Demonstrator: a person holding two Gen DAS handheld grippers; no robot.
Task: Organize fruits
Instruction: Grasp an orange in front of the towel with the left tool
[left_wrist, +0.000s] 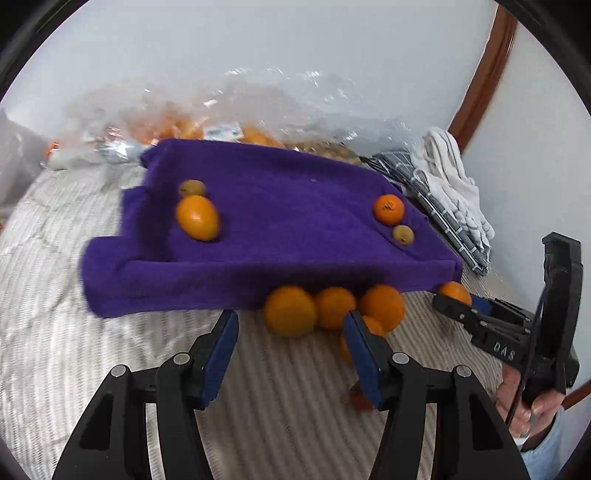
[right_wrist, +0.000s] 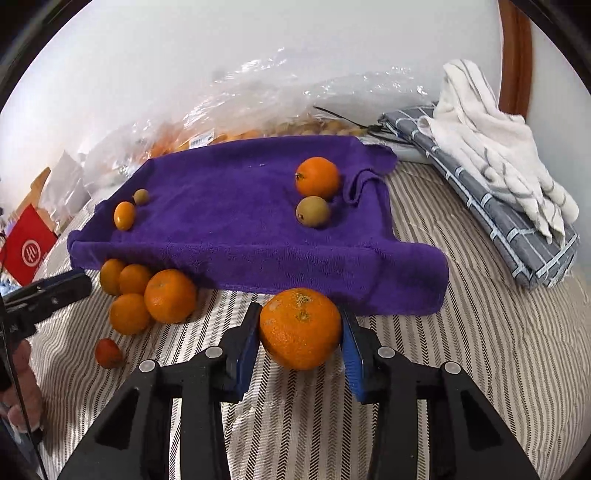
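Ahead of both my grippers lies the purple towel (right_wrist: 240, 206) on the striped bed cover (right_wrist: 461, 350), with two oranges and two small greenish fruits on top. Beyond my right gripper (right_wrist: 300, 334) to its right sits a folded grey cloth (right_wrist: 517, 236). My right gripper pinches a big orange (right_wrist: 300, 328) at the towel's near edge. My left gripper (left_wrist: 291, 354) is spread with nothing between its pads, the cluster of oranges (left_wrist: 332, 308) just ahead.

A large orange (right_wrist: 300, 328) sits at lower centre, just before the purple towel (right_wrist: 236, 206). On the towel lie two oranges and two small greenish fruits, paired at its left and right. Four more oranges (right_wrist: 147, 295) cluster at the towel's lower-left edge, a small reddish fruit (right_wrist: 108, 353) below them.
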